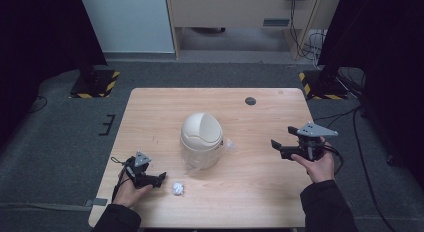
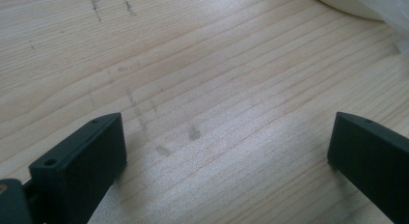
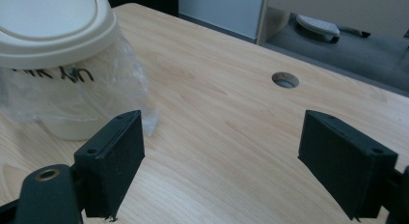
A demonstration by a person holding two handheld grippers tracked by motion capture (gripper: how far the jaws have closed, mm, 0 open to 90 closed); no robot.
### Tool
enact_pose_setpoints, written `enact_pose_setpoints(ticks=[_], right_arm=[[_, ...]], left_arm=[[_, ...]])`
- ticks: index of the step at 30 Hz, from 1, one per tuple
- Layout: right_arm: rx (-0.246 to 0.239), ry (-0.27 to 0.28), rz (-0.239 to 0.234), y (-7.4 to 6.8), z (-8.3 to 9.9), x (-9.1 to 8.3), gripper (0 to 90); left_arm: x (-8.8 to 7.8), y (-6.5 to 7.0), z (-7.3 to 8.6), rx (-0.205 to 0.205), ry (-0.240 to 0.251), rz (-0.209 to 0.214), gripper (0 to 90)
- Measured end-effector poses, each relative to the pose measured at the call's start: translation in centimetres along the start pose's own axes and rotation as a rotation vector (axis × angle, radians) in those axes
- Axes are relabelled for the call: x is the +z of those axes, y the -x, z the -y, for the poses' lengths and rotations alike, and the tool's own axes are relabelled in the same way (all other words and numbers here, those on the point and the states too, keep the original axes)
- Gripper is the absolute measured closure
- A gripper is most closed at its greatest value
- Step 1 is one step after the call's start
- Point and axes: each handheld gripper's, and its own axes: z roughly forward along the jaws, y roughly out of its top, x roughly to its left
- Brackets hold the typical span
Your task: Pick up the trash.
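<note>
Left gripper (image 1: 161,179) low over the table (image 1: 150,122), near edge, jaws wide apart, nothing between them. Paper wad (image 1: 178,188) lies just beside it, to its right, apart from the jaws. Bin (image 1: 201,140) with plastic liner (image 3: 72,96) stands mid-table. Right gripper (image 1: 276,144) held right of bin, jaws wide apart, empty, pointing toward it.

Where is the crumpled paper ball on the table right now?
In the high view, the crumpled paper ball lies near the table's front edge, just right of the left tool and in front of the cream bin.
</note>
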Motion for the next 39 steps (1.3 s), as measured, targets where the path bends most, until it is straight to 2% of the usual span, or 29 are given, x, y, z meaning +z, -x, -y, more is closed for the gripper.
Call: enact_pose_setpoints(ticks=[7,8,27,34,39], right_arm=[[-0.033,0.035,-0.034,-1.3,-2.1,-0.1,16.7],[-0.039,0.044,-0.051,-1.7,-2.9,0.1,16.6],[-0.106,0.114,-0.159,-5.0,-9.7,2.1,17.0],[-0.130,0.125,-0.196,-6.5,-11.3,3.0,17.1],[-0.136,0.130,-0.216,-7.3,-11.6,3.9,17.3]], left_arm=[[0.0,0.0,0.0,0.000,0.000,0.000,0.0],[0.0,0.0,0.0,0.000,0.000,-0.001,0.0],[0.0,0.0,0.0,-0.001,0.000,-0.001,0.0],[0.0,0.0,0.0,0.000,0.000,-0.001,0.0],[0.0,0.0,0.0,-0.001,0.000,-0.001,0.0]])
